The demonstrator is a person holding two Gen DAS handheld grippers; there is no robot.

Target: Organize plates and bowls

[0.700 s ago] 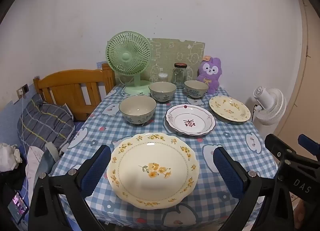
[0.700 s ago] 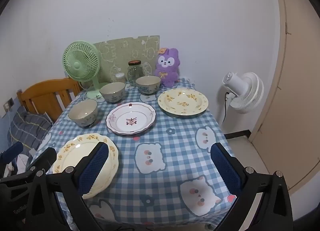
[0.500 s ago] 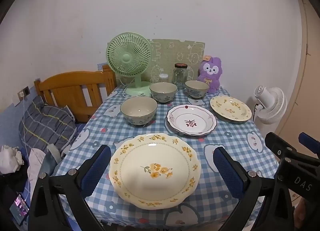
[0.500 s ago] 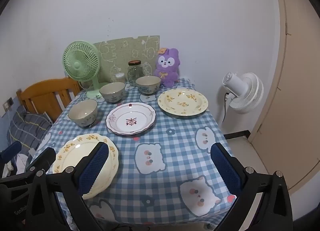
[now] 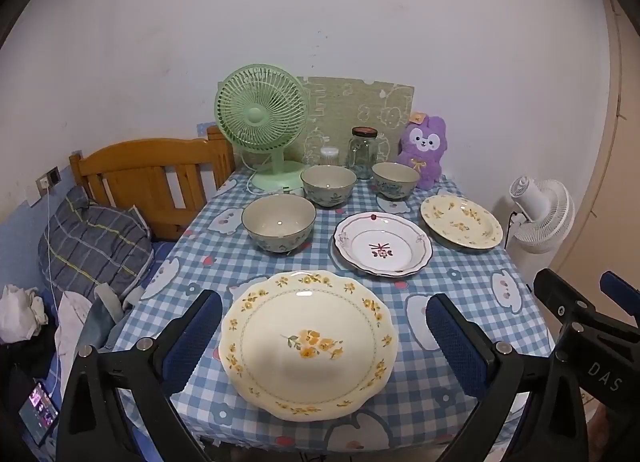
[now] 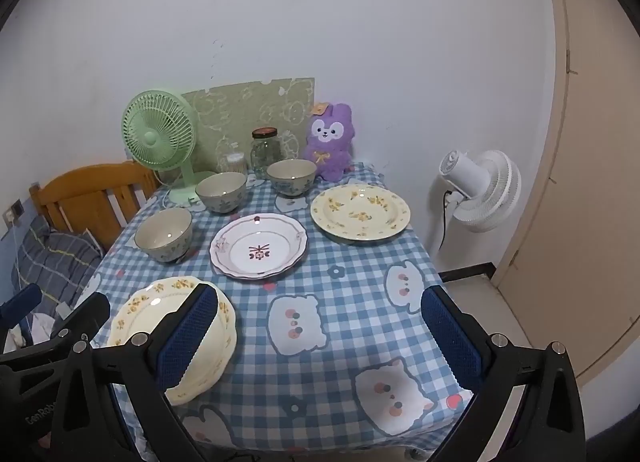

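The left gripper has its jaws wide apart, with the big yellow flower plate low in the middle of the frame between them, probably not touched. The right gripper is wide too, over bare tablecloth. Three bowls and two more plates sit higher up.

- My table wears a blue checked cloth.
- On it — three plates: near, middle, far right.
- Three bowls.
- At the back — a green fan, a jar, a purple plush.
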